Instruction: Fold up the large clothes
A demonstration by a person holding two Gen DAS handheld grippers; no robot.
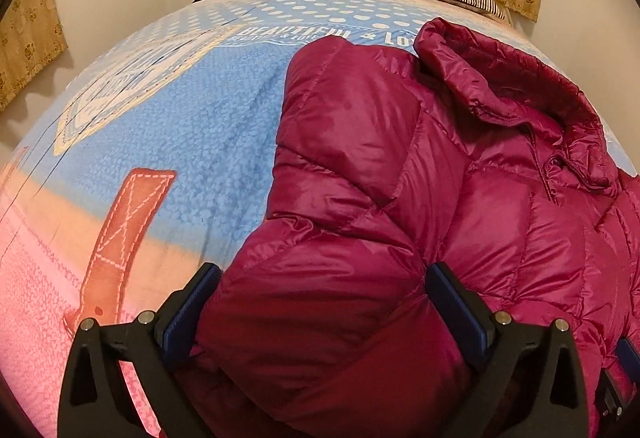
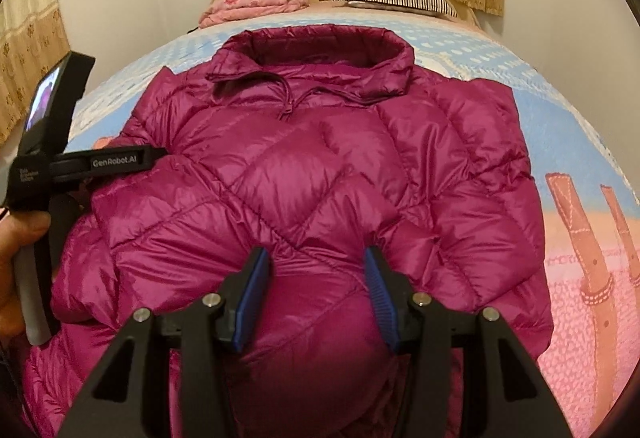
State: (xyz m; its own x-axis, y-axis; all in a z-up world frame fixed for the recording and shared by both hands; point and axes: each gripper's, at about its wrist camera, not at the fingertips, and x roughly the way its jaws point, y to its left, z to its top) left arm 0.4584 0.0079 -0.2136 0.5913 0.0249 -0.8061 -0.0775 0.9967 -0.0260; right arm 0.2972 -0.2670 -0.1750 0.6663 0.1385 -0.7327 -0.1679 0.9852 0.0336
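Magenta puffer jacket [image 2: 320,174] bulging between both tongs: left tongs [image 1: 320,302] spread wide, released; right tongs [image 2: 318,290] half-closed, grip unclear.

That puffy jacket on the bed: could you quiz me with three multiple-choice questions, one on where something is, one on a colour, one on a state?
1. Where does the jacket lie?
A. On the bed cover
B. On the floor
C. Over the headboard

2. What colour is the jacket?
A. Navy blue
B. Magenta
C. Grey

3. How are the left tongs set?
A. Shut tight with nothing between them
C. Clamped on the striped pillow
B. Wide apart, with a puffy fold between

Answers:
1 A, it is spread on the blue and pink bed cover.
2 B, its shiny fabric is deep magenta.
3 B, both pads stand far apart with a puffy fold bulging between them.
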